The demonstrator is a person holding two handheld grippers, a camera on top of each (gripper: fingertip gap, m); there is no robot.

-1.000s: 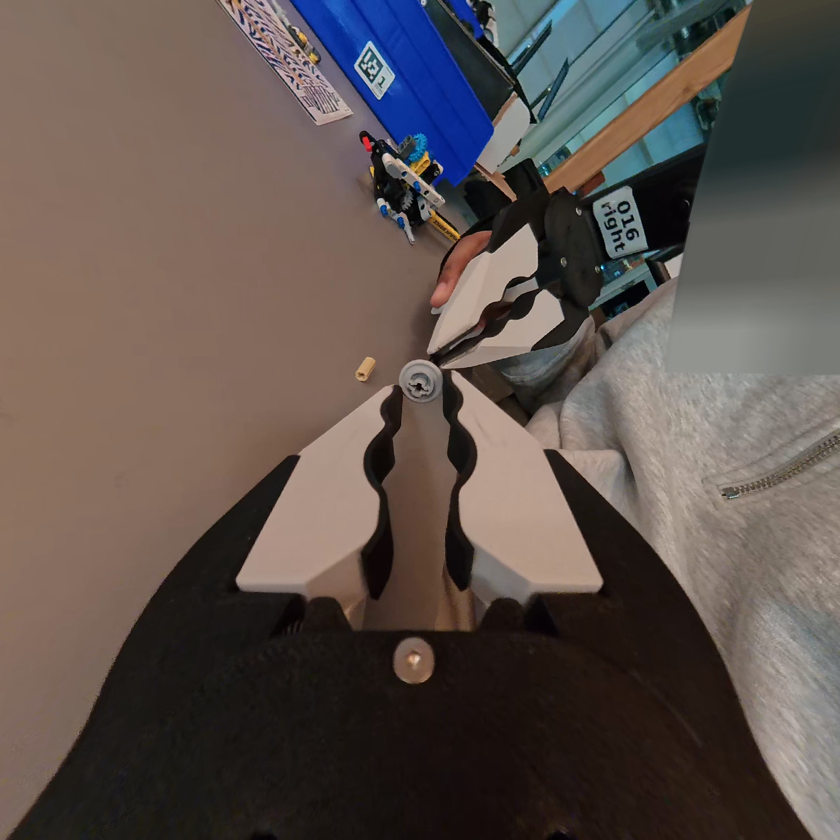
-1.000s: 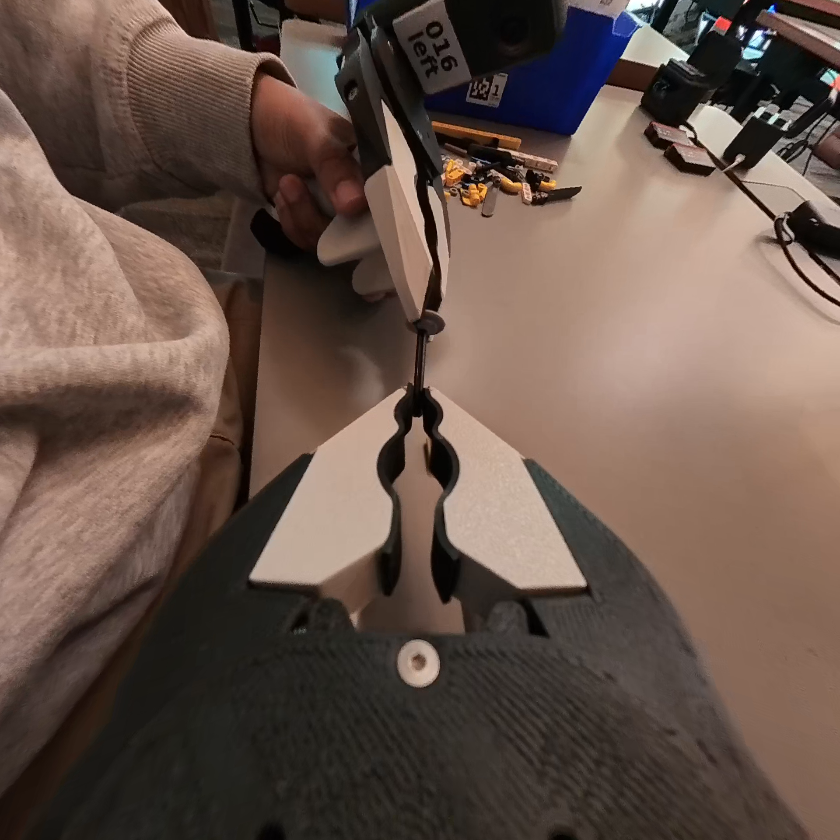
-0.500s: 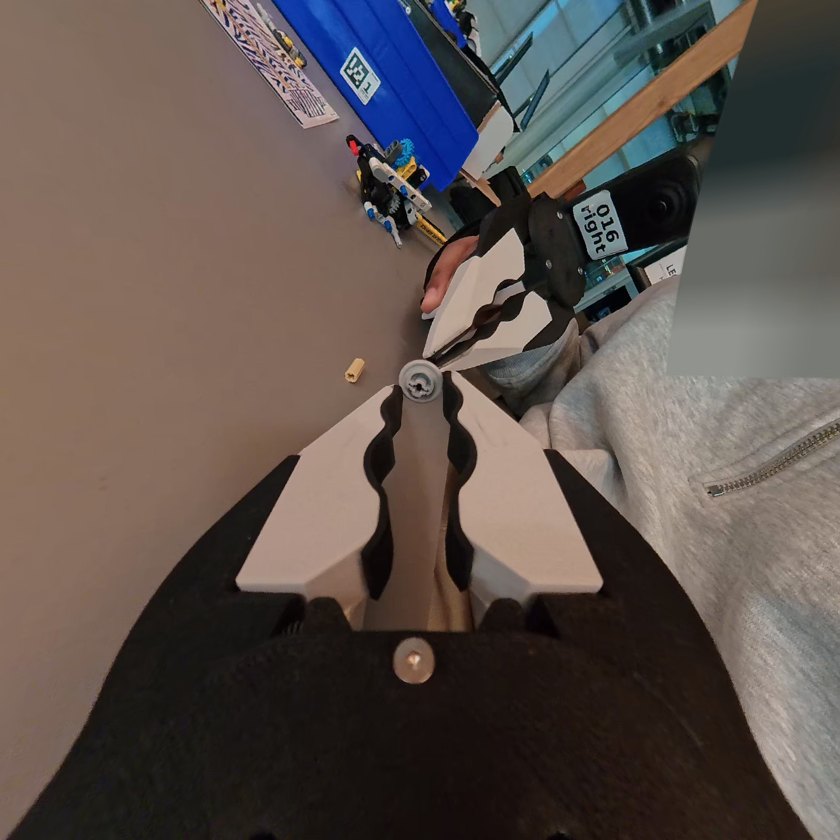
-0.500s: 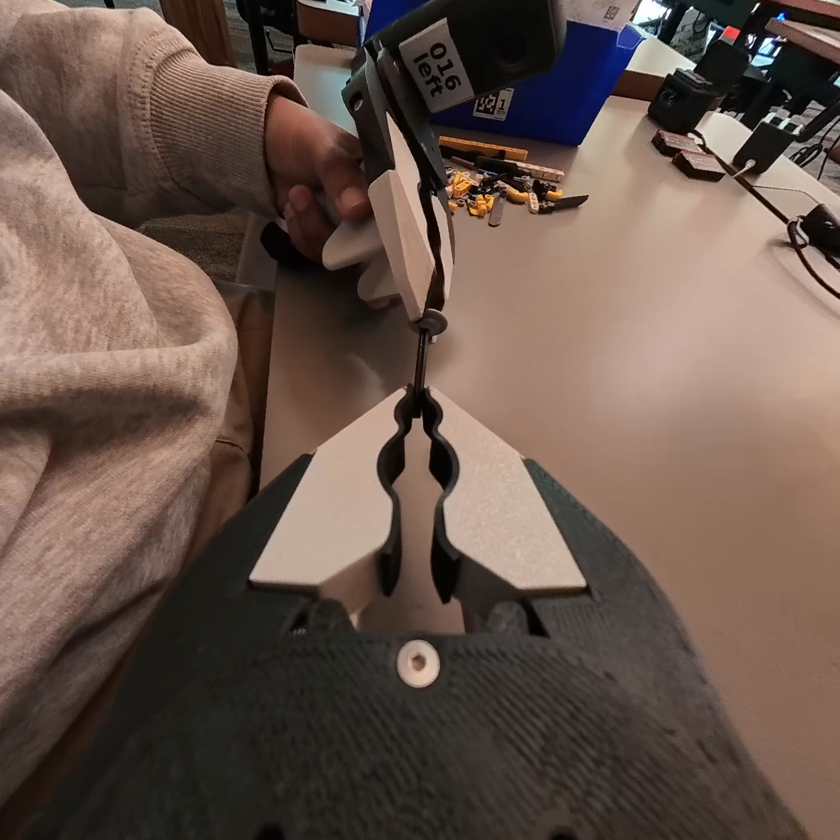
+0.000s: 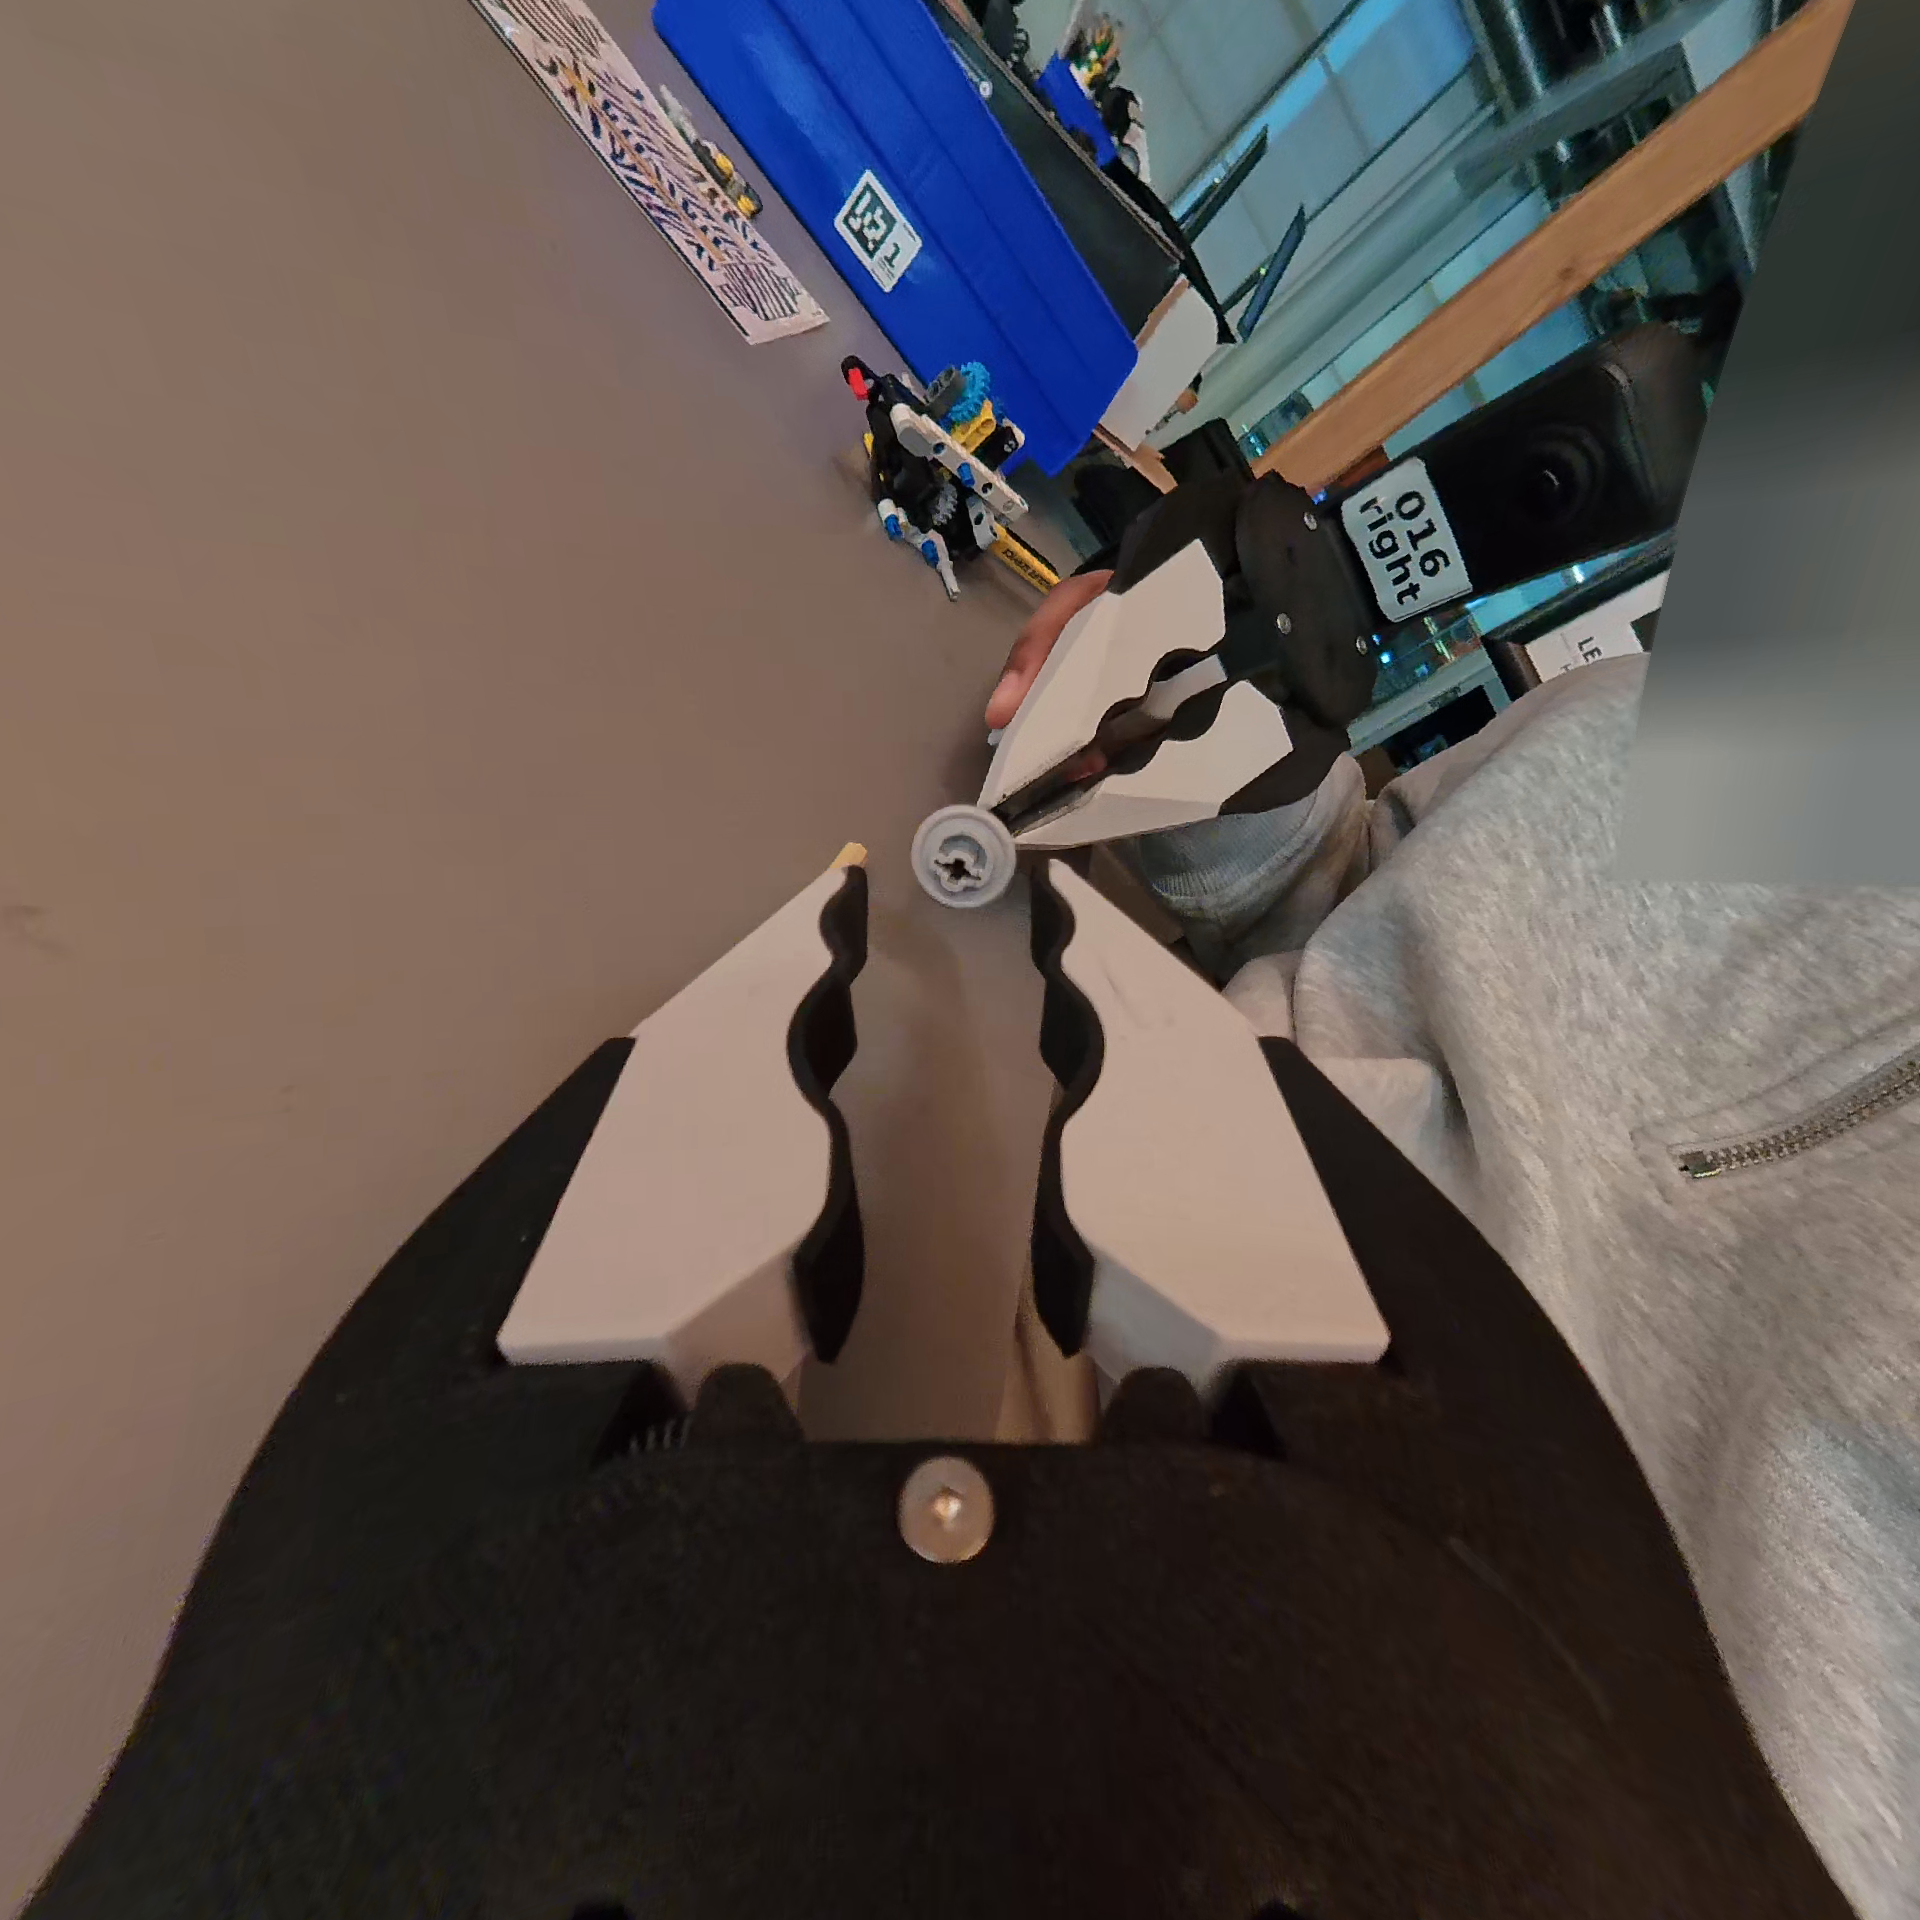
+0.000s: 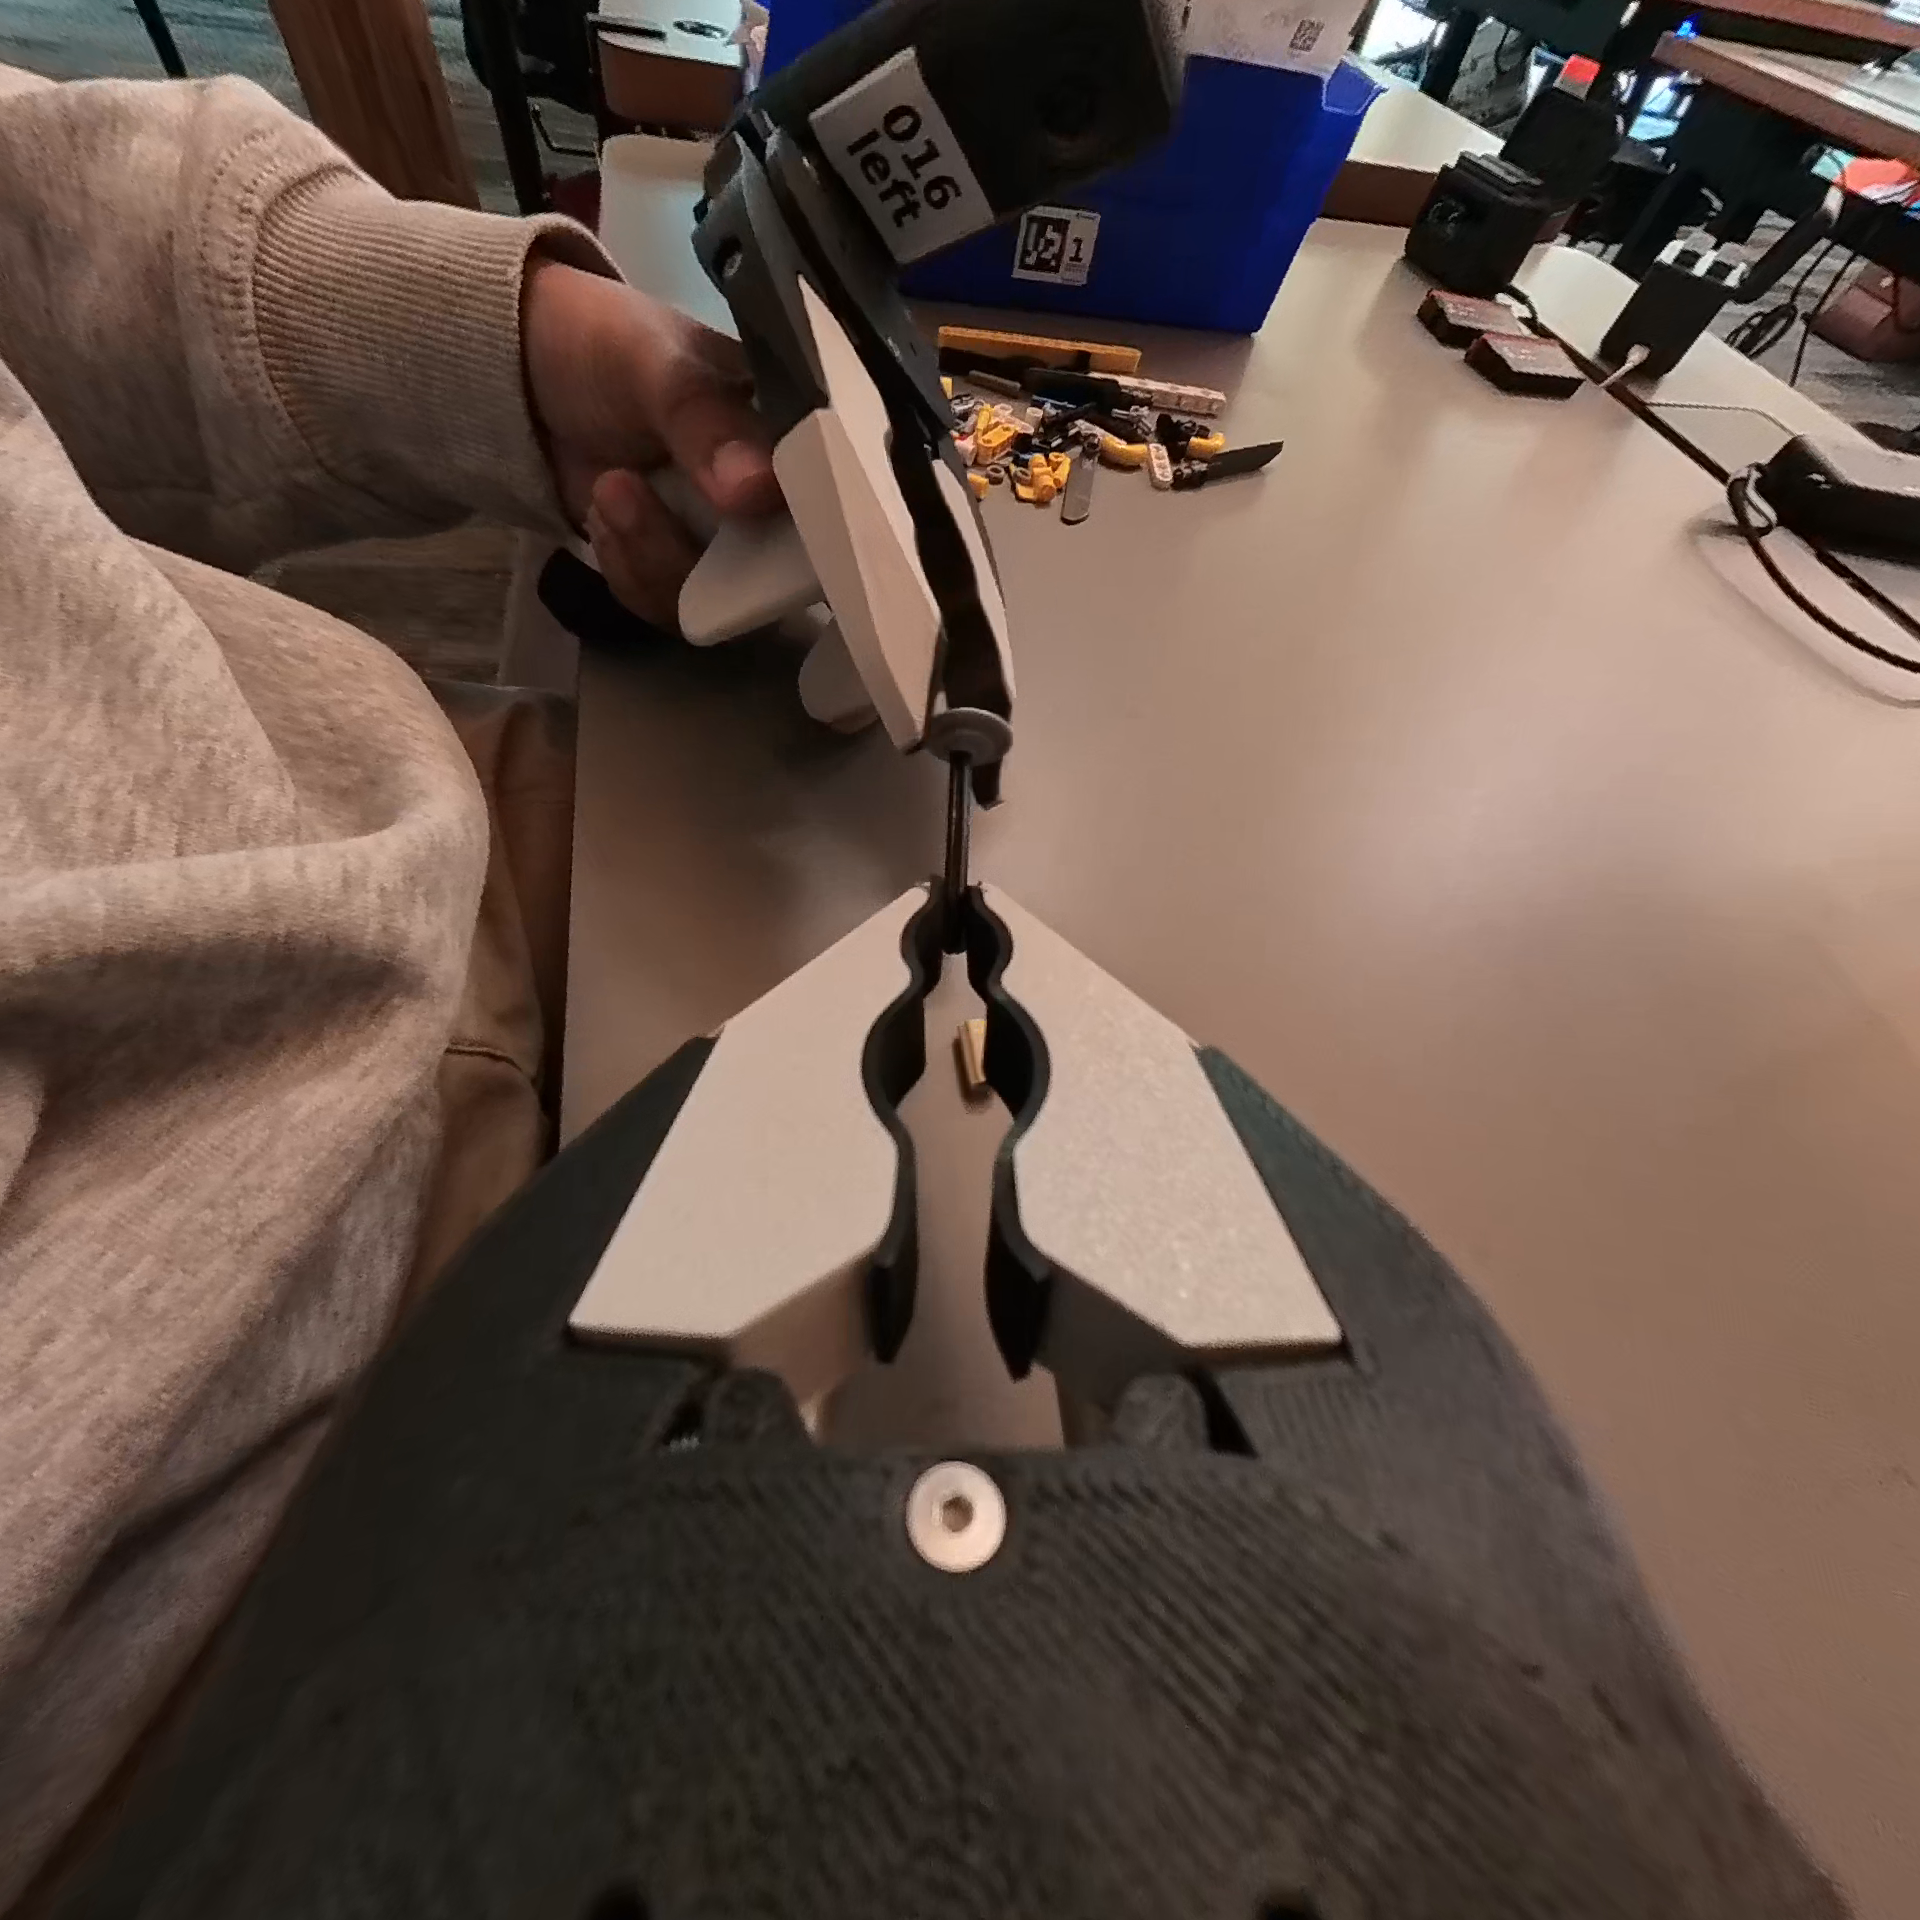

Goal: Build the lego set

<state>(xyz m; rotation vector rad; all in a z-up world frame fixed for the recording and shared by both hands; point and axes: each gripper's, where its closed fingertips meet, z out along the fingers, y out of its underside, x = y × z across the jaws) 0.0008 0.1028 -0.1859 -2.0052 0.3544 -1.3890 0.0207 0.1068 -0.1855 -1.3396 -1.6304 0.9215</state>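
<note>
The right gripper (image 6: 954,914) clamps its jaws on a black rod (image 6: 958,831) capped by a grey wheel (image 5: 963,858). The left gripper (image 5: 948,883) has its jaws apart, free of the wheel. A half-built model (image 5: 935,468) and loose pieces (image 6: 1091,436) on the table (image 6: 1403,831) suggest much remains.

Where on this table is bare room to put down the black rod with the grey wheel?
Bare table lies right of the right gripper, between the loose brick pile and the cable. It is crowded near the blue bin and pile. A tan piece lies under the jaws.
</note>
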